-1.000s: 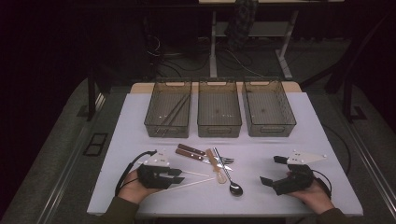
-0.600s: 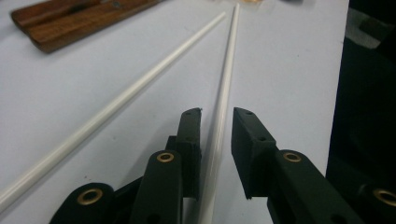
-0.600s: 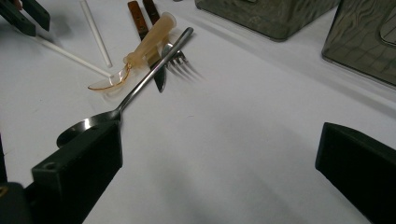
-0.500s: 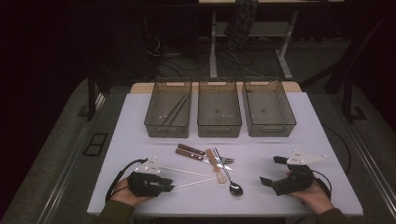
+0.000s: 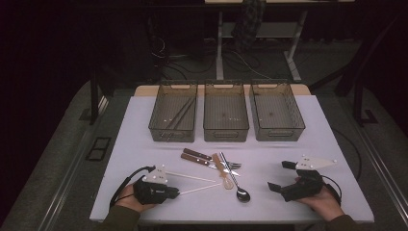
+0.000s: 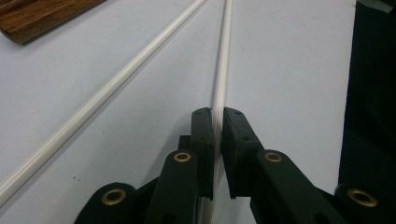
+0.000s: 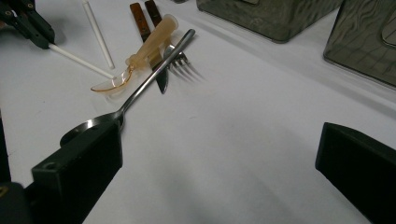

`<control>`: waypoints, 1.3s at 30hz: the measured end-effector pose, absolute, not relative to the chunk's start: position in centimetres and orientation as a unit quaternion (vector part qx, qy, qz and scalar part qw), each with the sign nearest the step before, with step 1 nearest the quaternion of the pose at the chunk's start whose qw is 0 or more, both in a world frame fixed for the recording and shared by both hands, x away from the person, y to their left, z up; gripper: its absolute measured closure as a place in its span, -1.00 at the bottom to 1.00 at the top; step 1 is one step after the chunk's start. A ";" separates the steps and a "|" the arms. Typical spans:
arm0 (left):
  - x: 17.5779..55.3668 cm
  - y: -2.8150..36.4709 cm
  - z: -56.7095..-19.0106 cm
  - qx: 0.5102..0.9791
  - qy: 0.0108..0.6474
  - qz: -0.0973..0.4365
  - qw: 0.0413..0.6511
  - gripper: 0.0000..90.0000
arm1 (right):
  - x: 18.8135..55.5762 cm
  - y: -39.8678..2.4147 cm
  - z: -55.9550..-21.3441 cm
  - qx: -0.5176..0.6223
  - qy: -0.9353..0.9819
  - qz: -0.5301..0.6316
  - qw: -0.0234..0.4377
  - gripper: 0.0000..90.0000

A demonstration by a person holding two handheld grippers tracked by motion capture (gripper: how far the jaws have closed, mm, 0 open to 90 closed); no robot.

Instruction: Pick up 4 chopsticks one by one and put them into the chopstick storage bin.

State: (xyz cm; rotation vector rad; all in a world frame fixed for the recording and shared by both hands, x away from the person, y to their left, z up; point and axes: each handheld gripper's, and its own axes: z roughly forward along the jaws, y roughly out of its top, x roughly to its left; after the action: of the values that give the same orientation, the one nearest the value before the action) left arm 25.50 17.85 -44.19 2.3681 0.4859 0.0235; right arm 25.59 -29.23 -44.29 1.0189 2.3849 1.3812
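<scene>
Left tongs (image 6: pixel 218 140) have just been closing, now pinching the near white chopstick (image 6: pixel 223 60) by its end; light, stiff, slippery; right tongs (image 5: pixel 283 177) gape empty.

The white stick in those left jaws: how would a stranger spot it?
On the white table, look in front of the left bin. Two white chopsticks lie there; yours is the nearer chopstick, its end pinched by the left gripper, unlike the free chopstick.

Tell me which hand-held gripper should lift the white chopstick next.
Left. The left hand-held gripper has just been closing around one white chopstick. The right hand-held gripper sits open beyond the spoon.
</scene>
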 end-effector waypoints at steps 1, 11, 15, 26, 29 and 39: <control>25.5 17.9 -44.2 0.916 0.186 0.009 0.356 0.84 | 25.6 -29.3 -44.3 0.346 0.807 0.468 0.102 -0.99; 25.7 17.8 -44.1 0.920 0.169 0.010 0.353 0.87 | 25.6 -29.2 -44.3 0.343 0.809 0.467 0.102 -0.99; 25.8 17.9 -44.1 0.918 0.171 0.010 0.358 0.87 | 25.7 -29.2 -44.3 0.342 0.809 0.466 0.103 -0.99; 25.9 18.3 -43.2 0.902 0.191 0.004 0.388 0.87 | 25.7 -29.2 -44.3 0.344 0.809 0.465 0.102 -0.99; 26.0 18.4 -42.9 0.894 0.205 0.004 0.399 0.87 | 25.7 -29.2 -44.3 0.345 0.809 0.465 0.102 -0.99; 26.5 18.2 -42.2 0.878 0.231 0.011 0.419 0.87 | 25.7 -29.2 -44.4 0.345 0.809 0.464 0.102 -0.99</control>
State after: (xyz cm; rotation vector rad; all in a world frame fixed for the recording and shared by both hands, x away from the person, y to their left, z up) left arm 26.52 18.24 -42.19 2.2011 0.5793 0.0264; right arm 25.71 -29.17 -44.37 1.0187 2.3903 1.3702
